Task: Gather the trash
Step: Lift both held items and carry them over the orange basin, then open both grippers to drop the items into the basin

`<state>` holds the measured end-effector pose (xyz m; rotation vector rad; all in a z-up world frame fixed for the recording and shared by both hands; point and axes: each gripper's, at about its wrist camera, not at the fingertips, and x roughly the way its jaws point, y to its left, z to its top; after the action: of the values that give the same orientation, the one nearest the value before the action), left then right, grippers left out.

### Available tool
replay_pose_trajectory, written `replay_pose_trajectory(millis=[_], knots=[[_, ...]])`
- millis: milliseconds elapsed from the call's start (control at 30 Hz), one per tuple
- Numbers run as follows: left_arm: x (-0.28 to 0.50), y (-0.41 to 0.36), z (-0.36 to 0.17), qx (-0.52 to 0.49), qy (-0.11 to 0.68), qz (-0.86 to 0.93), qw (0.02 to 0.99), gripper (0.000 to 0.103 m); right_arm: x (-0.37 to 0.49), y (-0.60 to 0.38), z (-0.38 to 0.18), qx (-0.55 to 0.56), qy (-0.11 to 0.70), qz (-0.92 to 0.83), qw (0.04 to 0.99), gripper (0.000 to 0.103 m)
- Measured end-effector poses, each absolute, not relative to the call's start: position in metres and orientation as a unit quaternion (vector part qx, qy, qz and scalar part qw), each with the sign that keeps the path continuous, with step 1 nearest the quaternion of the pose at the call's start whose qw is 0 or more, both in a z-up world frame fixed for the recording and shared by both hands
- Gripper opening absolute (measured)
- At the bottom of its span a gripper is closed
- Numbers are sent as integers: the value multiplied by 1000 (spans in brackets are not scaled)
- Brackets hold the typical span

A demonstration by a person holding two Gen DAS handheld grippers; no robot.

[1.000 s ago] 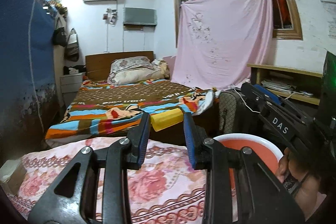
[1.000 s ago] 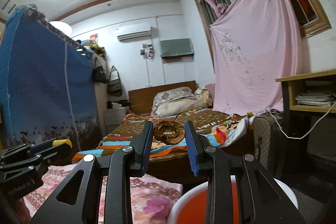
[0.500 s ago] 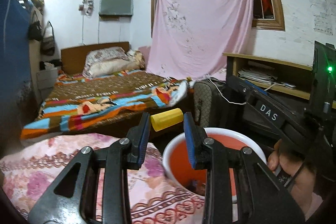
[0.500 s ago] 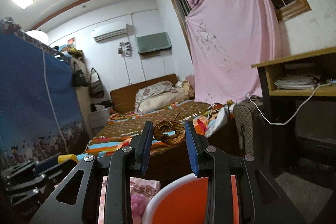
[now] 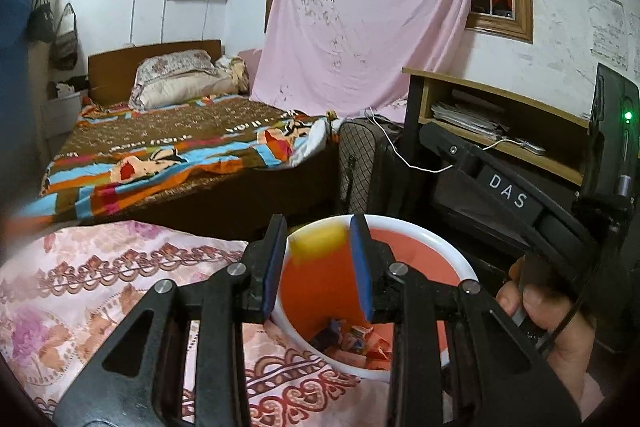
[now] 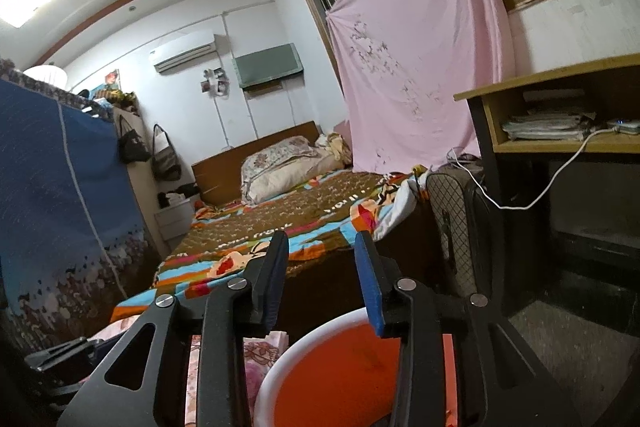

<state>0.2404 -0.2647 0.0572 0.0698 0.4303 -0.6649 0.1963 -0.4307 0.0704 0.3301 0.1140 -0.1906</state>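
Note:
A white bin (image 5: 460, 263) with an orange inside stands beside a floral cloth; several wrappers (image 5: 352, 339) lie at its bottom. My left gripper (image 5: 319, 227) hangs over the bin's near rim, shut on a yellow piece (image 5: 318, 241) that looks blurred between the blue pads. My right gripper (image 6: 322, 243) is above the same bin (image 6: 316, 331); its jaws are opening and nothing is between them. Its black handle marked DAS (image 5: 508, 191), held by a hand (image 5: 552, 319), shows in the left wrist view.
Behind the bin stands a bed (image 5: 172, 147) with a colourful blanket. A dark patterned case (image 6: 452, 211) and a wooden desk (image 6: 560, 143) with papers and a white cable are to the right. A blue wardrobe (image 6: 60, 187) fills the left, and a pink sheet (image 5: 372, 19) covers the window.
Both grippers swung over the bin. The brown round thing held by the right gripper is gone from its fingers, which stand wider. The yellow piece sits a little lower, blurred.

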Motion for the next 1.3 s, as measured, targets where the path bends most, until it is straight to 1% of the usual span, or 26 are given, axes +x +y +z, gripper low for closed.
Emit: replay_pose_trajectory(millis=[267,767,967,1100,1167,1200,1233,1267,1300], knots=[[244,-264,55,24,223,-324,919,23,197,-437,68,173,66,-96,978,37],[247,-248,59,7,222,-302,927,31,200,-433,69,164,67,-94,980,42],[249,-236,59,-2,221,-286,933,36,201,-429,68,159,67,-93,981,44],[250,-226,60,-11,222,-271,937,42,203,-426,68,154,68,-92,981,45],[251,-221,61,-15,221,-263,939,46,203,-425,67,151,69,-92,982,45],[251,-218,61,-17,221,-258,941,50,204,-424,67,149,70,-92,982,45],[251,-214,61,-20,220,-252,942,55,204,-423,67,148,71,-92,982,48],[250,-211,61,-24,219,-247,944,57,204,-421,67,146,71,-92,982,51],[250,-208,61,-27,219,-243,945,61,204,-421,67,145,71,-92,983,59]])
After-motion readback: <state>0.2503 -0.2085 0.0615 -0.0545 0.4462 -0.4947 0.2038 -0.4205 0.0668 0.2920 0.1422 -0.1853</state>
